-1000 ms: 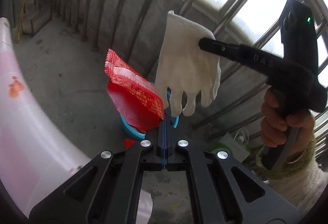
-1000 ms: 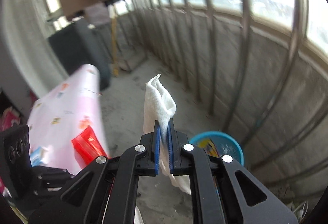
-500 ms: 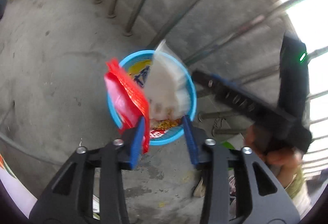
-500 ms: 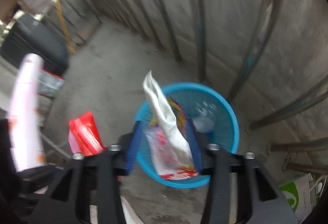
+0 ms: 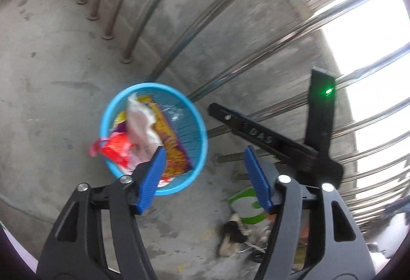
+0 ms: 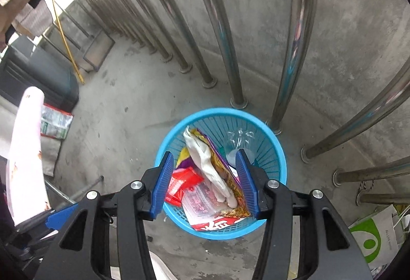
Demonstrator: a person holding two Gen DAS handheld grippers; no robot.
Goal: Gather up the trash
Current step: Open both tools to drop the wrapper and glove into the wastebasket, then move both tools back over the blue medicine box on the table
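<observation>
Hovering released above the blue basket (image 6: pixel 278 152), left claw (image 5: pixel 205 172) and right claw (image 6: pixel 203 177) point down, empty.

The left gripper (image 5: pixel 205 175) has a matte black frame of angled struts with triangular cut-outs; round silver screws sit at its joints; its two fingers (image 5: pixel 151 177) carry ribbed blue pads. The right gripper (image 6: pixel 203 180) is built alike: black struts, silver screws, blue ribbed fingers (image 6: pixel 161 181); seen from the left wrist view, its long black body bears raised letters reading "DAS", and a flat black upright piece on it shows a small green light.
</observation>
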